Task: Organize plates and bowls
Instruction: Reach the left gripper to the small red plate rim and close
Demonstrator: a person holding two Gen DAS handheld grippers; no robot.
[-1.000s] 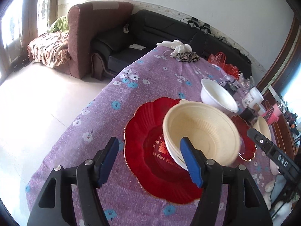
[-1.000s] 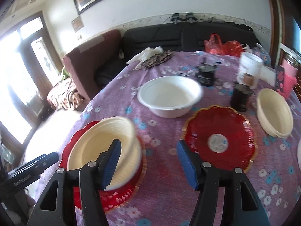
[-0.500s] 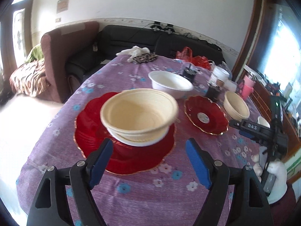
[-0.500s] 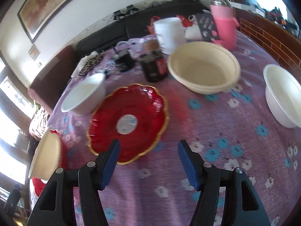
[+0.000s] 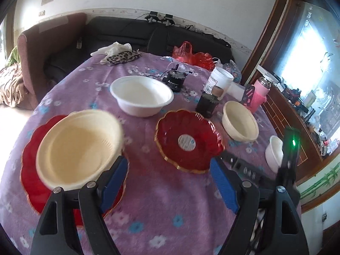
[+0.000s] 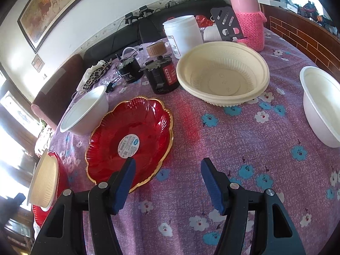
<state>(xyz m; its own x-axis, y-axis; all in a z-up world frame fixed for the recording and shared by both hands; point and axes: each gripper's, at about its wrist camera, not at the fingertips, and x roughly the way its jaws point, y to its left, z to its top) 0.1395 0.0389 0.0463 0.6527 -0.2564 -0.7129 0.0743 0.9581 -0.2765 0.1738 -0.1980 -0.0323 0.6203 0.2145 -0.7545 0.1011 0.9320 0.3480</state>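
Observation:
A stack of cream bowls (image 5: pixel 78 148) sits on a large red plate (image 5: pixel 31 182) at the near left of the table. My left gripper (image 5: pixel 167 165) hovers open just right of that stack, with only tablecloth between its fingers. A smaller red plate (image 6: pixel 131 140) with a gold rim and a round sticker lies mid-table. My right gripper (image 6: pixel 167 165) stands open over the cloth beside it, its left finger over the plate's near rim. Behind are a white bowl (image 6: pixel 85 112), a wide cream bowl (image 6: pixel 223 76) and another white bowl (image 6: pixel 320 106) at the right.
Two dark jars (image 6: pixel 163 74), a white tub (image 6: pixel 184 34), a pink flask (image 6: pixel 248 19) and a phone stand (image 6: pixel 227 24) crowd the back of the purple flowered tablecloth (image 6: pixel 233 148). A red bag (image 5: pixel 191 55) and leopard cloth (image 5: pixel 123 57) lie at the far edge, before a black sofa (image 5: pixel 127 31).
My left gripper has drawn back from the cream bowl stack, swung right and widened its jaws. My right gripper has swung right, from beside the stack to the small red plate.

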